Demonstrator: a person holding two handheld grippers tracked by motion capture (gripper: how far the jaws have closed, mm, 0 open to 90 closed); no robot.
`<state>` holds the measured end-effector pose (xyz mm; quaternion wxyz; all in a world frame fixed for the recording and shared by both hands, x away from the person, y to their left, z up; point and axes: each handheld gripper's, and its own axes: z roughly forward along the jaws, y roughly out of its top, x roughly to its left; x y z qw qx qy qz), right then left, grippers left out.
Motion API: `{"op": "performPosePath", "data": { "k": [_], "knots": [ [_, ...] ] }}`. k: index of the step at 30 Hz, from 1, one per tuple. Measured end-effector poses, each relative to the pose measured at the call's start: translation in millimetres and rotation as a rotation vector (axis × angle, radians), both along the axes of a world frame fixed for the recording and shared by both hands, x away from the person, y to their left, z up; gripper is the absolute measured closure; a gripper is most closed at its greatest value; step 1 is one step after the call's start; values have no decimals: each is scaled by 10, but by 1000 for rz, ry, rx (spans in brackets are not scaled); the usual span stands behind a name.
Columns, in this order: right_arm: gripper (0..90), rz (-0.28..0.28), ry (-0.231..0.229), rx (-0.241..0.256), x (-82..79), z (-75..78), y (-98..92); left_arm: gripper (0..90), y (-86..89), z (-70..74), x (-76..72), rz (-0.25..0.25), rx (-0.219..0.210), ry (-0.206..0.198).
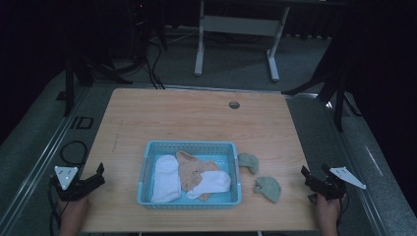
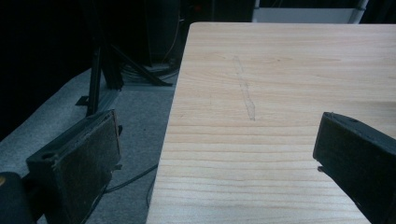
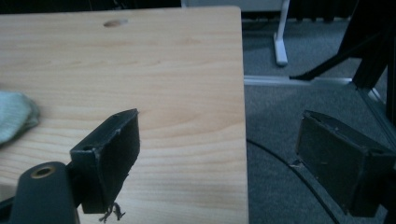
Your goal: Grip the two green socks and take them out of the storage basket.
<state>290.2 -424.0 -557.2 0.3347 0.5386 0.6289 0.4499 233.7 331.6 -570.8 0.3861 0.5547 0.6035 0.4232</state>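
A light blue basket [image 1: 146,162] sits on the wooden table [image 1: 187,118] near the front. It holds two white socks [image 1: 165,177] [image 1: 212,183] and a tan sock [image 1: 192,169]. Two green socks [image 1: 249,161] [image 1: 269,188] lie on the table just right of the basket; one green sock [image 3: 14,116] shows at the left edge of the right gripper view. My left gripper [image 1: 101,175] [image 2: 217,147] hangs open at the table's left edge, nothing between its jaws. My right gripper [image 1: 314,178] [image 3: 219,149] is open at the table's right edge, also with nothing in it.
A round cable hole [image 1: 234,104] lies in the table's far side. Black stand legs [image 1: 78,73] and cables [image 1: 152,69] lie on the grey floor at the left, a white desk frame [image 1: 236,34] stands behind, and a black tripod [image 1: 334,83] is at the right.
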Motion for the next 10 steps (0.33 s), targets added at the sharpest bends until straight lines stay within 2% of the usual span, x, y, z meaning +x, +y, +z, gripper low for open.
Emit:
{"op": "performPosePath", "data": {
  "k": [3, 10],
  "knots": [
    [140, -23, -36, -38, -24, 15, 6, 4, 0, 0, 1, -1, 0, 0],
    [141, -19, -15, -28, -4, 3, -11, 4, 1, 0, 3, 0, -1, 0]
  ]
}}
